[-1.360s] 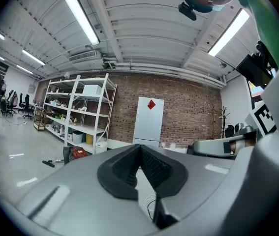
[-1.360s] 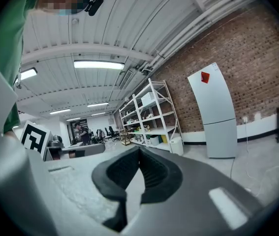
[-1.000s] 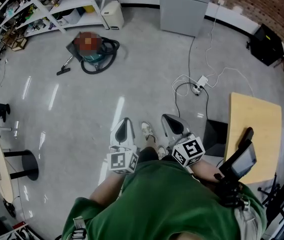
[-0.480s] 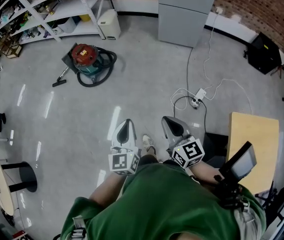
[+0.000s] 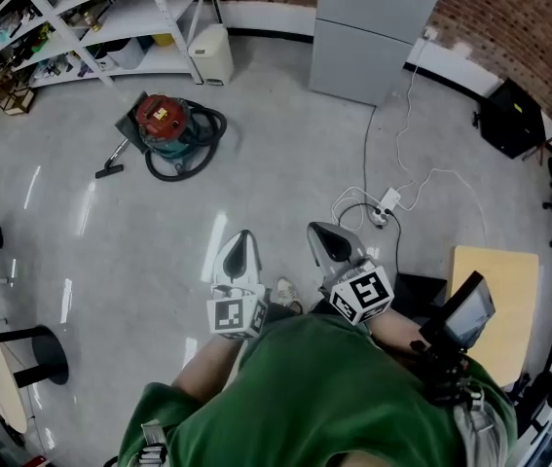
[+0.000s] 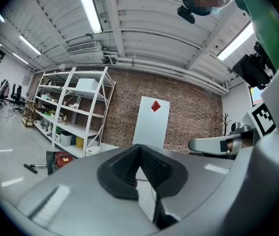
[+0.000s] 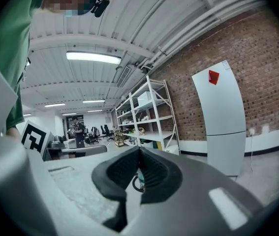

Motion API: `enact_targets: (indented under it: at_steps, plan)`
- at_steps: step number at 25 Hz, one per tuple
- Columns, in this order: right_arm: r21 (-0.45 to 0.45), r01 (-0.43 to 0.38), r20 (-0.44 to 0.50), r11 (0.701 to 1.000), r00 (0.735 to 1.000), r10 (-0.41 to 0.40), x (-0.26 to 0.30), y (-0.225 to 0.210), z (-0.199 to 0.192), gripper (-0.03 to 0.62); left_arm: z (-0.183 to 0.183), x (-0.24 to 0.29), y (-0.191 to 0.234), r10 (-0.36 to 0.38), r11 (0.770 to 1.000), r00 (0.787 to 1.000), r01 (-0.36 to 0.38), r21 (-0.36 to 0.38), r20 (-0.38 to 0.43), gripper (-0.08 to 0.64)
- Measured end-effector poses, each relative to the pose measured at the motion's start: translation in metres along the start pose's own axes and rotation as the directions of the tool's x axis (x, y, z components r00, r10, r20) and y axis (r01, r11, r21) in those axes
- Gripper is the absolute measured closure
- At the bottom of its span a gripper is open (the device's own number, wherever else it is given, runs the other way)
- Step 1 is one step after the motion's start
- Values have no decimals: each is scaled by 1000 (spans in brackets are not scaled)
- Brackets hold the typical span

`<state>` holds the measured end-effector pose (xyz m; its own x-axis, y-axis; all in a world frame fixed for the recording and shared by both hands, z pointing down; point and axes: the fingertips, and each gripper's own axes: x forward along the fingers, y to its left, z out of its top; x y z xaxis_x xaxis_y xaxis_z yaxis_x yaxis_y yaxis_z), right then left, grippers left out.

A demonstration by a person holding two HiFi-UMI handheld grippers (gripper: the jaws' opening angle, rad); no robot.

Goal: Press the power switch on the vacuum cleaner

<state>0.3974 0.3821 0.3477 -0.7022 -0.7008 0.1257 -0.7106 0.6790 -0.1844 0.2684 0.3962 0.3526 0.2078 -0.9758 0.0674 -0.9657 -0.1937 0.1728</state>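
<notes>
The left tongs (image 5: 239, 253) are clenched, their dark pads meeting at the tip with nothing between them. The right tongs (image 5: 330, 241) are clenched and empty as well. Both are held side by side, close in front of the person's green top (image 5: 314, 397), above a pale shoe (image 5: 283, 291).

Under them spreads a glossy grey floor (image 5: 256, 163) streaked with reflections of the ceiling lights. The vacuum cleaner (image 5: 164, 123), red on top with a teal body, sits on that floor well apart from both tongs, toward its far-left side. Its black hose (image 5: 196, 150) is coiled around it and the nozzle (image 5: 110, 170) lies to its left.

White shelving (image 5: 81, 13) stands just beyond it along the far edge. A tall white cabinet (image 5: 378, 27) stands against the brick wall (image 5: 509, 17). A power strip (image 5: 387, 202) with white cables lies near the right tongs, and a wooden worktop (image 5: 495, 280) sits at the right.
</notes>
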Motion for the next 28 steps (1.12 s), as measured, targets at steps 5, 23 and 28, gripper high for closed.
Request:
enact_targets:
  at_steps: [5,23,28]
  plan:
    - [-12,-50,-12,999,999,49,25,-6,3,590,-4,15,11,16,1000,1000,-17,-26,-7,554]
    - [-46,-314,-28,948,949,313,123,-88,36,591,20,122,29,296,955,955,-296,-9,25,554]
    - [-55,-394,-48,918,919,391,143,-106,40,590,10,145,25,327,945,945,-327,12,12,554]
